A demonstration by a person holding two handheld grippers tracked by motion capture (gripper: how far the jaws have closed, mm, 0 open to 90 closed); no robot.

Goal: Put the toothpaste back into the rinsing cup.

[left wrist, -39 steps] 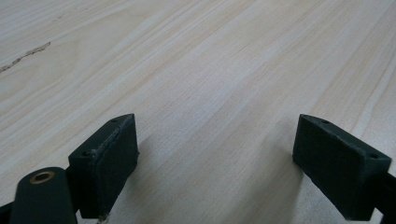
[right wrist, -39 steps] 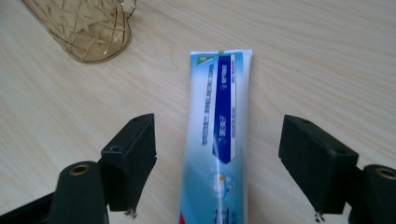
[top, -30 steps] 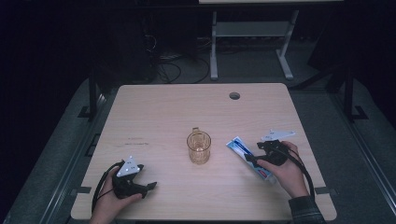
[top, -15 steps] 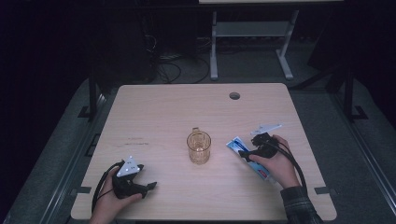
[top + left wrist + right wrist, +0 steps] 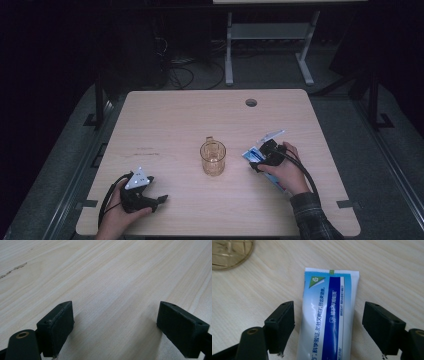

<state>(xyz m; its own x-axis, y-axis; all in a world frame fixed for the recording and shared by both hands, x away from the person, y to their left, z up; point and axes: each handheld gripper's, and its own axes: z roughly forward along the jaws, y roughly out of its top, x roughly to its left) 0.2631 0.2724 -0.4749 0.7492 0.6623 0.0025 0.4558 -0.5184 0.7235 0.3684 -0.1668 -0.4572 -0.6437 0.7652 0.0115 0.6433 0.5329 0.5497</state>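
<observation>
Since a second ago my right hand has slid in along the table toward the middle and sunk a little, so my right gripper (image 5: 329, 327) now sits low over the toothpaste tube (image 5: 328, 315) instead of behind it; the tube, the glass mug and my left hand lie where they did. My jaws stand wide, one on each side of the tube, and neither pad presses on it: there is bare wood between the left pad and the tube's edge, and a wider strip on the right. The tube lies flat on the table (image 5: 165, 125), and its long axis runs straight away from me, between the jaws, with the flat crimped end farthest off and the cap end hidden under my hand. So the squeeze would come across its narrow width, which I judge is the right way to take it; I would only want to settle a touch lower and centre it before closing. In the high view the tube (image 5: 251, 155) pokes out from my right gripper (image 5: 260, 161) toward the glass mug (image 5: 213, 157), which stands near, just to the left and apart. My left gripper (image 5: 161, 199), jaws also open on nothing, rests on the near left of the table, well apart, so the right is plainly the nearer hand.
</observation>
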